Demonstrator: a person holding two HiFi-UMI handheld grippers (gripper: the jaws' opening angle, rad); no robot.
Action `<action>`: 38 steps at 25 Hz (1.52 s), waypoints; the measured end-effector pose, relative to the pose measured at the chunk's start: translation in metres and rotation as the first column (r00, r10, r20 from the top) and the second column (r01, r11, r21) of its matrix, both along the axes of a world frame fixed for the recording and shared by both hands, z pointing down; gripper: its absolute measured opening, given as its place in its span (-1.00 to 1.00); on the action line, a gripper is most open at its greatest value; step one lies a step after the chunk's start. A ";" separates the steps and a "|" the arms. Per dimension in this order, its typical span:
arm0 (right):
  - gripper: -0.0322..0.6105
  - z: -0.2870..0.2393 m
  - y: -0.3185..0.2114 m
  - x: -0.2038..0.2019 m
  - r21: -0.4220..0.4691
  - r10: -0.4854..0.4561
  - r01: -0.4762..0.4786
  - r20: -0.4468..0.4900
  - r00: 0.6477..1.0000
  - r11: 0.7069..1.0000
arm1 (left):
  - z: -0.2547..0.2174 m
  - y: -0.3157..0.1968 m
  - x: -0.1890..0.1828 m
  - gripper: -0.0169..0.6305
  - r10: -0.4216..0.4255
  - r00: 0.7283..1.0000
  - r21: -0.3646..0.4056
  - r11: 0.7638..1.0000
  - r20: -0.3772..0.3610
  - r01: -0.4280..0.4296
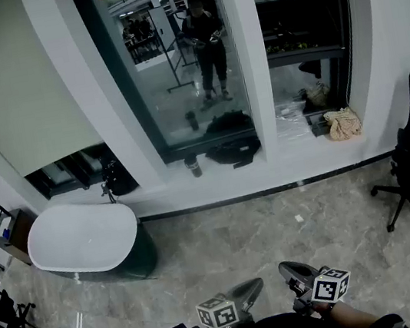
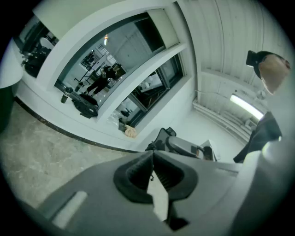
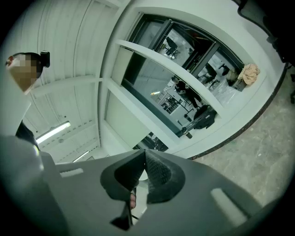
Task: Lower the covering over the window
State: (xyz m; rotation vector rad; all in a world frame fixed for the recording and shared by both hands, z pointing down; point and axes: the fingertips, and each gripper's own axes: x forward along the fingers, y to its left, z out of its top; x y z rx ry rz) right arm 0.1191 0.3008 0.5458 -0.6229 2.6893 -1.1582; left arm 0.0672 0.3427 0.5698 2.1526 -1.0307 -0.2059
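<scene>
The left gripper [image 1: 255, 285] and right gripper [image 1: 285, 268] are sitting at the near edge of the head view, side by side and pointing at the window wall. In the left gripper view the left gripper [image 2: 153, 153] is showing its jaws pressed together with nothing between them. In the right gripper view the right gripper [image 3: 144, 152] is showing the same: jaws together, empty.

The blind [image 1: 22, 96] is hanging over the left window [image 1: 74, 169], ahead and well to the left of both grippers. It is covering most of that pane and leaving a dark strip open along the bottom. Its lower edge is running along the wall, so the travel left to make is judged to be straight down. The middle pane [image 1: 173, 63] is standing uncovered, directly ahead.

The floor [image 1: 276, 217] is lying between the grippers and the wall. The tub [image 1: 85, 238] is standing just in front of the left window, on the approach line.

The left gripper is lying nearer the blind, so it is judged the better placed one for the reach. No cord or pull is showing clearly enough to locate.
</scene>
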 end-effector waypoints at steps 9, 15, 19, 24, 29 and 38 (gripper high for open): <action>-0.88 0.000 -0.001 0.002 0.005 -0.004 0.004 -0.006 1.000 1.000 | 0.000 0.000 0.001 -0.94 -0.009 1.000 -0.002 1.000 -0.005 0.009; -0.88 0.000 -0.005 0.005 -0.003 0.007 -0.007 0.011 1.000 1.000 | 0.001 -0.004 0.002 -0.94 -0.007 1.000 -0.008 1.000 -0.009 0.007; -0.88 0.002 -0.014 0.014 -0.023 0.032 -0.031 0.024 0.999 0.999 | 0.004 -0.011 0.006 -0.94 -0.007 1.000 -0.015 1.000 -0.011 0.007; -0.88 0.000 -0.028 0.023 -0.027 0.070 -0.069 0.026 0.997 0.997 | 0.000 -0.020 0.010 -0.94 0.015 1.000 -0.027 1.000 -0.014 -0.016; -0.88 0.015 -0.054 0.011 -0.093 0.102 -0.099 0.032 0.994 0.991 | 0.005 -0.044 -0.012 -0.94 0.008 1.000 -0.054 0.998 0.000 -0.008; -0.88 0.014 -0.189 -0.021 -0.054 0.266 -0.266 -0.010 0.964 0.963 | 0.010 -0.193 -0.071 -0.94 0.089 0.995 -0.029 0.995 -0.038 -0.090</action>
